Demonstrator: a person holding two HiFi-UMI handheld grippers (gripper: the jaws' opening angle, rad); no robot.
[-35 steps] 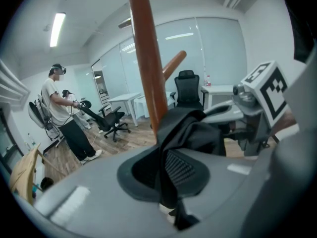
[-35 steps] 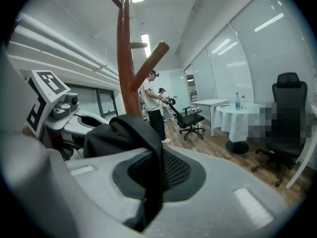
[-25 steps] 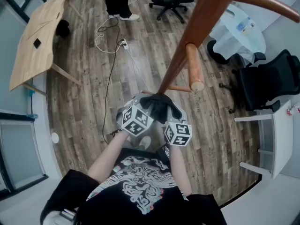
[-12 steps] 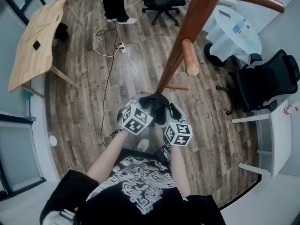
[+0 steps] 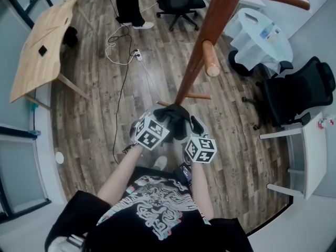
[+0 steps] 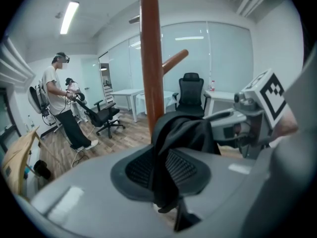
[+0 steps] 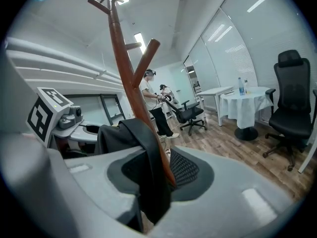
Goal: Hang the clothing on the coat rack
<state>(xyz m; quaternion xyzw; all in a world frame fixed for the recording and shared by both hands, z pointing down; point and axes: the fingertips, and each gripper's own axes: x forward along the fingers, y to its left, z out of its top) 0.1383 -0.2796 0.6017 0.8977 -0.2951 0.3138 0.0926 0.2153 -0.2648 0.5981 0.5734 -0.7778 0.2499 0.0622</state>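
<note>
rack top (image 7: 114,10), right gripper view only

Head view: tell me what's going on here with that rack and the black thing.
A person holds a gripper in each hand, with a black garment bunched between them right at the pole of the wooden coat rack. The right gripper has just been opening its jaws; they stand apart with the fabric loose between them. The left gripper has eased open slightly but pinches the cloth. Whether the garment has caught a peg can't be told.
</note>
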